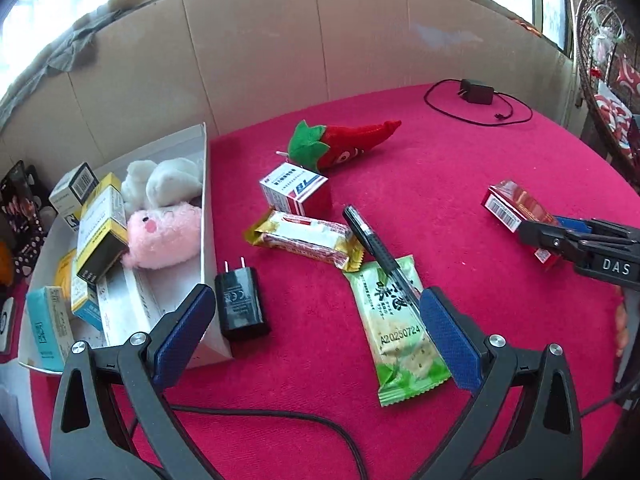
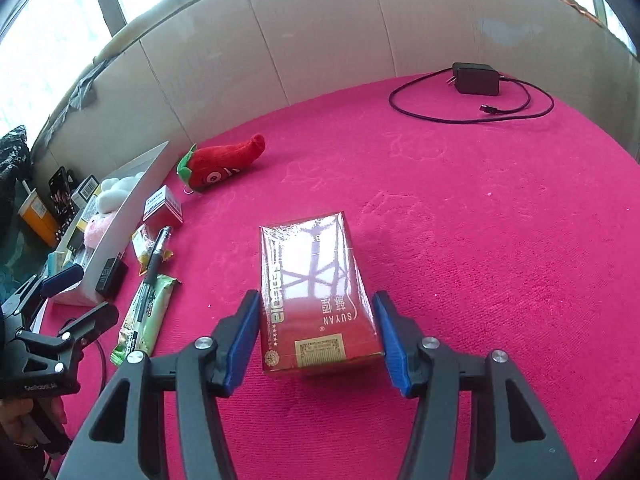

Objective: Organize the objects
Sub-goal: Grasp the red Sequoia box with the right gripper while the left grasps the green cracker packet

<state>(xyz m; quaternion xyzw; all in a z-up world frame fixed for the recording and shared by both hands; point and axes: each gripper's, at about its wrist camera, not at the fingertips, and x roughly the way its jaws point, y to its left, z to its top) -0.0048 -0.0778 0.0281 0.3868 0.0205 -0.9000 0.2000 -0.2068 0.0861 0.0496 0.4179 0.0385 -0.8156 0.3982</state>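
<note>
reaching low over the table, right gripper (image 2: 316, 336) jaws pinch red box (image 2: 316, 288); left gripper (image 1: 316, 332) jaws spread.

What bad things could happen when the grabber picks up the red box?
The red box is wrapped in shiny film, and the right gripper only brackets its near end, so it might slip or tip out when lifted.

The tray is already crowded with boxes and plush toys, so the box may not sit flat there.

The pen lies across two snack packs; it could roll if the left gripper bumps it.
</note>
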